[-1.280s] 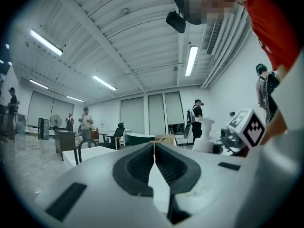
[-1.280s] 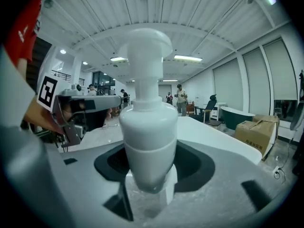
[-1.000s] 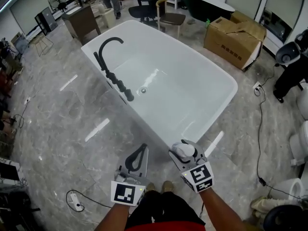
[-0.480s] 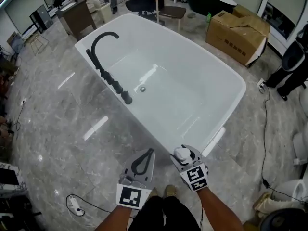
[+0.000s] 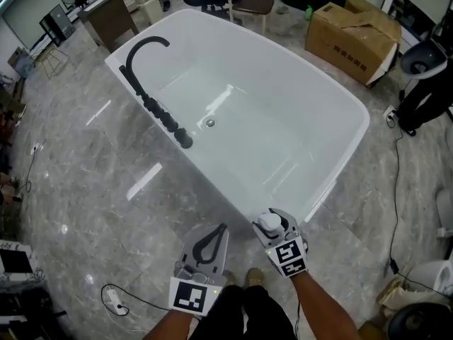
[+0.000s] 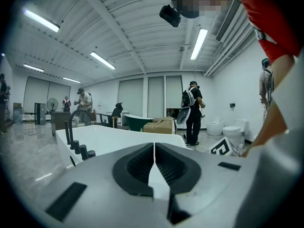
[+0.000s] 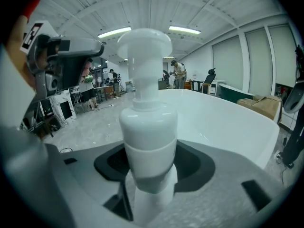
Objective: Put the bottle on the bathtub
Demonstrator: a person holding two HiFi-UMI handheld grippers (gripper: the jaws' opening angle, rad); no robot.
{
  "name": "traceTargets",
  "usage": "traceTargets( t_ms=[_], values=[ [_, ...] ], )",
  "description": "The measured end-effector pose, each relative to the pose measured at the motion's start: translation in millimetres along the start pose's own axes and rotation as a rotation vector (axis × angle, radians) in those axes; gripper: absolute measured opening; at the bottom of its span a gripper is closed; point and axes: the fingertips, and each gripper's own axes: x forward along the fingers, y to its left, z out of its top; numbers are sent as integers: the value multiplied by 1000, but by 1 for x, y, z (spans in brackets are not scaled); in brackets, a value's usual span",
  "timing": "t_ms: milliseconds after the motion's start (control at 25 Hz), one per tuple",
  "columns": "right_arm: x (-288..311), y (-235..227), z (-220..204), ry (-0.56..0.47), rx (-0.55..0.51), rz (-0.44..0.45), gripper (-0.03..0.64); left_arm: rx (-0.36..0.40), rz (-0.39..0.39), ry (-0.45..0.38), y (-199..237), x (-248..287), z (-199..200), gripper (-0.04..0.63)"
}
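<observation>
White plastic pump bottle (image 5: 270,222) stands upright in the right gripper (image 5: 274,234) in the head view, just short of the near rim of the white bathtub (image 5: 352,113) and above the grey marble floor (image 5: 85,190). The left gripper (image 5: 212,241) hangs beside it, carrying nothing.

Left gripper view: its jaws are pressed together with nothing between them, the tub and its black faucet (image 6: 71,132) ahead.

Right gripper view: the jaws clamp the bottle's round body below the shoulder, pump head on top. It looks light and stiff but smooth, so probably slippery. The body seems the right place to hold, since the pump neck would likely wobble. The glossy rim looks narrow, so it wants setting down level
</observation>
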Motion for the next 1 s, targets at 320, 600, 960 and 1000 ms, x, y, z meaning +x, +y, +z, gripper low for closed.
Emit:
traceTargets(
  t_ms=[320,600,960,1000],
  values=[
    [4,-1,-15,20,0,-6,247,4,-4,-3,1,5,3,14],
    [2,3,-13,-19,2,16,288,5,-8,4,-5,5,1,14],
    [-35,2,6,-59,-23,11,333,-4,-15,-18,-19,1,18,14],
    [-44,1,14,-71,-23,6,333,-6,-16,-25,-21,0,23,14]
  ],
)
